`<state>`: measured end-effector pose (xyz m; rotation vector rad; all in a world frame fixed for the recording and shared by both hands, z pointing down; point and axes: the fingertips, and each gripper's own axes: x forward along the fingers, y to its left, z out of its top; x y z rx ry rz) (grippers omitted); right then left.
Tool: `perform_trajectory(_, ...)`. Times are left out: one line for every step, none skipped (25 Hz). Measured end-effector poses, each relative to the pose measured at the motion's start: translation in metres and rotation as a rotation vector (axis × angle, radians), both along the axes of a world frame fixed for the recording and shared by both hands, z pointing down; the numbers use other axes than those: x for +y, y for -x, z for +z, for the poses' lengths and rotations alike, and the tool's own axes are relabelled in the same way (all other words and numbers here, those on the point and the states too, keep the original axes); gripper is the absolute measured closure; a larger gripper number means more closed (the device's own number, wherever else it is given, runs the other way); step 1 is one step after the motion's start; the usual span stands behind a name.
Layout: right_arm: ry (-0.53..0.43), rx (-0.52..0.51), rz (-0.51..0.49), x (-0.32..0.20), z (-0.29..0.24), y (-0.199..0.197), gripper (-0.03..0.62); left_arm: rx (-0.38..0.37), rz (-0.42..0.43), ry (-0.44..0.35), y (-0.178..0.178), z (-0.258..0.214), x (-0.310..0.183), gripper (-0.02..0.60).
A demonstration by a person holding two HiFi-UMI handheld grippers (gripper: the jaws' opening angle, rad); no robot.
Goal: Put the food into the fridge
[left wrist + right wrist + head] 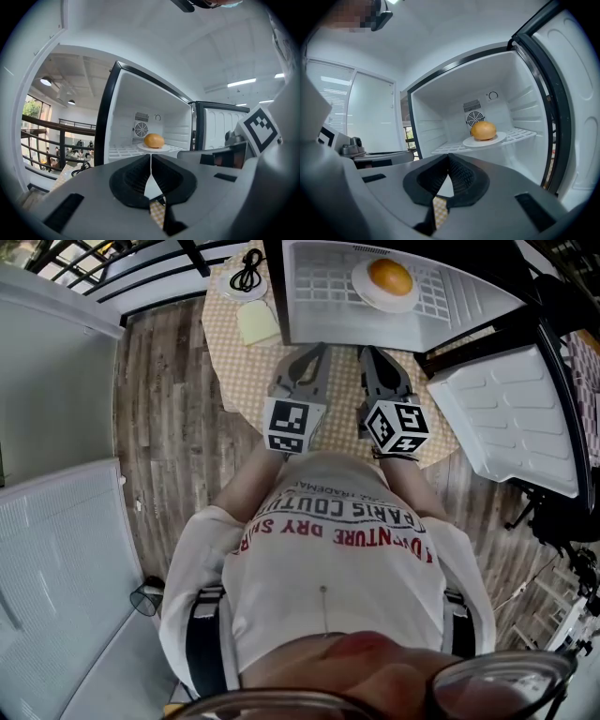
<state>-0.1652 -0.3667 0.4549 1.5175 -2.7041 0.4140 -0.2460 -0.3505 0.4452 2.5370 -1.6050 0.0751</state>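
A round orange food item (389,276) lies on a white plate (361,289) on the wire shelf of the open small fridge (314,282). In the gripper views the food (154,140) (483,131) sits straight ahead, deep inside the fridge. My left gripper (312,354) and right gripper (372,356) hover side by side over the table just in front of the fridge opening. Both are shut, the left gripper's (151,157) pads meeting with nothing between them, and the right gripper (448,157) the same.
The fridge door (511,418) stands swung open to the right. The fridge sits on a round table with a checkered cloth (234,357). A coiled black cable (247,276) and a pale yellow pad (256,324) lie at its left. Wooden floor surrounds the table.
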Motion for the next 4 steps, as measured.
perform_trajectory(0.002, 0.0, 0.0, -0.0003, -0.0003, 0.0001, 0.568, -0.001, 0.0, -0.002, -0.0004, -0.0002, -0.0002, 0.554)
perform_trajectory(0.005, -0.002, -0.001, -0.0008, -0.0006, 0.0004, 0.568, -0.001, 0.001, -0.003, -0.0007, -0.0002, -0.0004, 0.554)
perform_trajectory(0.008, -0.005, -0.001, -0.0013, -0.0009, 0.0008, 0.568, 0.0, 0.001, -0.005, -0.001, -0.0002, -0.0005, 0.554)
perform_trajectory(0.011, -0.008, -0.002, -0.0017, -0.0012, 0.0012, 0.568, 0.001, 0.001, -0.007, -0.0013, -0.0002, -0.0006, 0.554)
